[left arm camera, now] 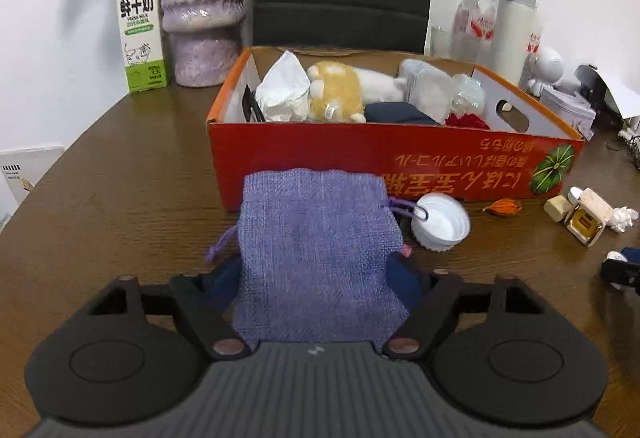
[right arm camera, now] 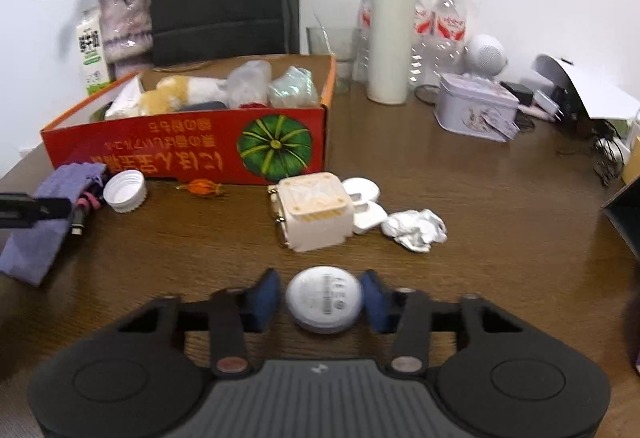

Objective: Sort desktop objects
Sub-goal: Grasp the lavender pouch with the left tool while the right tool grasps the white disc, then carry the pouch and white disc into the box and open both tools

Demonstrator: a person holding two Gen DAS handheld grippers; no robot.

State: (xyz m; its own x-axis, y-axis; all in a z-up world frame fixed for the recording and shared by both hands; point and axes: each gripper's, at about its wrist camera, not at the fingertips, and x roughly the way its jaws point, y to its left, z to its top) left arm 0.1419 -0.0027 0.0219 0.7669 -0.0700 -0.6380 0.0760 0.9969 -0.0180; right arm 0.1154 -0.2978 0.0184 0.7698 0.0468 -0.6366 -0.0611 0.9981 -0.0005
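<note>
A: Where's the purple burlap pouch?

B: Flat on the desk, just in front of the red cardboard box, drawstrings loose at both sides.

A: And the white screw cap?

B: Beside the pouch, open side up. A round white disc with a printed label lies nearer, apart from the box.

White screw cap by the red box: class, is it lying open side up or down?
Open side up. The white screw cap shows its hollow inside and threaded rim, resting on the table.

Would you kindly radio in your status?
Left gripper shut on purple pouch. Right gripper open around white puck. Red box ahead, nothing blocking.
</note>
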